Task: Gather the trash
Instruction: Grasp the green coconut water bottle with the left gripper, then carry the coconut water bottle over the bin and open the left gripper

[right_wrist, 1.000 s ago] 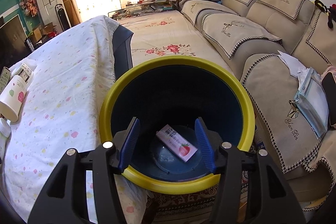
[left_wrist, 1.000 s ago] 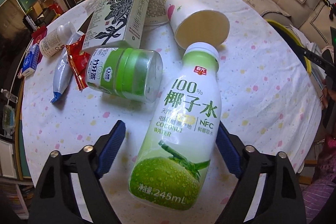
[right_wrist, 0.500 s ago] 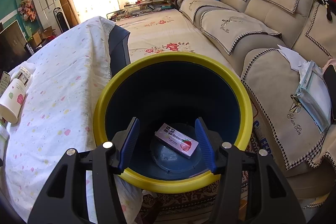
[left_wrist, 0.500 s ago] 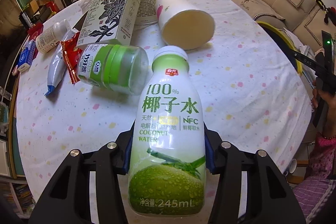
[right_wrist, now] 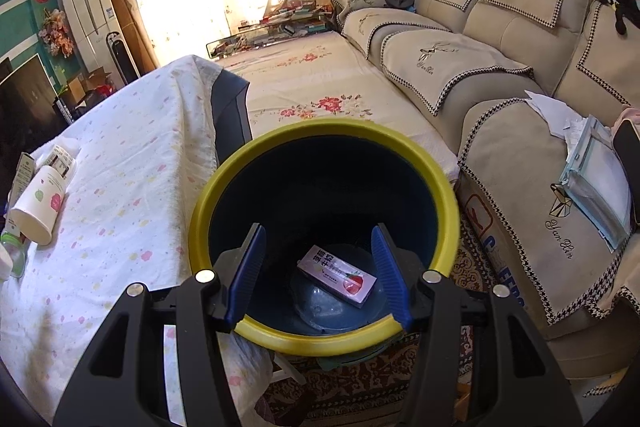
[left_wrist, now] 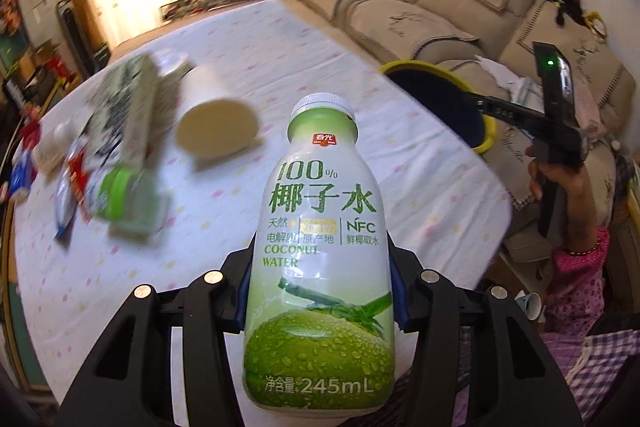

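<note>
Left gripper (left_wrist: pixel 320 287) clamps the white-and-green plastic coconut-water bottle (left_wrist: pixel 320 259) at mid-body, cap pointing away, lifted off the surface (left_wrist: pixel 304 67). Carrying it rightward to the dark-blue yellow-rimmed bin (right_wrist: pixel 324 227) should go best with the squeeze held firm until it is above the opening. Right gripper (right_wrist: pixel 318 269) hangs half-open and empty over that bin, where a pink carton (right_wrist: pixel 338 275) lies. A paper cup (left_wrist: pixel 216 119), a printed carton (left_wrist: pixel 128 111) and a green-lidded jar (left_wrist: pixel 128 199) remain on the spotted cloth; a beige sofa (right_wrist: pixel 500 47) lies beyond.
</note>
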Demonstrator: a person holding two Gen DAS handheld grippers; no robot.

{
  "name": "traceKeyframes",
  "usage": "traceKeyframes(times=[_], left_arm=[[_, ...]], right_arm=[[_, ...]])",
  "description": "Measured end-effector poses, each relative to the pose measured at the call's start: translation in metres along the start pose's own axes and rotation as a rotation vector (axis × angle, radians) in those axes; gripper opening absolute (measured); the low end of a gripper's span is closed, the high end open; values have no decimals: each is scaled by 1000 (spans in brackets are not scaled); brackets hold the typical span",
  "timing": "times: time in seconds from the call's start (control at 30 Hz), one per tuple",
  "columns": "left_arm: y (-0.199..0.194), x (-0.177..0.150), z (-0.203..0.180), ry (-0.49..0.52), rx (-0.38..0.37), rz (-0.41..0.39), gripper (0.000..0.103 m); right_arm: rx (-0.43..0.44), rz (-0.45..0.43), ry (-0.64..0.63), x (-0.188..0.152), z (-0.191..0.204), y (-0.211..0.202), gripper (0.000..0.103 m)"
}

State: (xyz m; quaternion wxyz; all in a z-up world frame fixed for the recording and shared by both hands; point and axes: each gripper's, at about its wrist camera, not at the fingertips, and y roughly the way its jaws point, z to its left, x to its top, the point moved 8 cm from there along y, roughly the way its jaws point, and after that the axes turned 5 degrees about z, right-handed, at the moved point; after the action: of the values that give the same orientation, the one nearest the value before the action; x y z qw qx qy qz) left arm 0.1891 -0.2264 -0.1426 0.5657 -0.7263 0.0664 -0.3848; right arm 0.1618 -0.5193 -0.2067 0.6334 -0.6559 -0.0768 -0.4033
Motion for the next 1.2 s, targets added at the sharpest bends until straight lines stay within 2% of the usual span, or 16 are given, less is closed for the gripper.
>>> traceKeyframes(times=[0.2, 0.43, 0.67, 0.77, 0.83, 0.9, 1.03, 1.13, 1.2], left_arm=[[21, 51, -66, 137, -84, -9, 51], [77, 111, -141, 239, -149, 29, 51], [148, 157, -183, 249, -160, 90, 51], [169, 171, -188, 225, -158, 75, 54], [174, 183, -189, 207, -160, 50, 60], [176, 190, -187, 185, -168, 31, 62], [157, 189, -174, 163, -184, -28, 63], [127, 179, -154, 137, -173, -114, 72], [105, 169, -137, 113, -159, -164, 74]], right_arm=[[-23, -66, 35, 6, -27, -31, 53], [-52, -91, 109, 5, -73, -45, 53], [-60, -57, 172, -6, -105, -35, 53], [-57, -40, 183, -10, -110, -28, 54], [-54, -29, 190, -12, -112, -23, 54], [-50, -22, 192, -14, -112, -20, 54], [-44, -18, 188, -14, -110, -17, 54], [-35, -18, 176, -15, -103, -16, 55], [-28, -16, 161, -15, -95, -15, 55]])
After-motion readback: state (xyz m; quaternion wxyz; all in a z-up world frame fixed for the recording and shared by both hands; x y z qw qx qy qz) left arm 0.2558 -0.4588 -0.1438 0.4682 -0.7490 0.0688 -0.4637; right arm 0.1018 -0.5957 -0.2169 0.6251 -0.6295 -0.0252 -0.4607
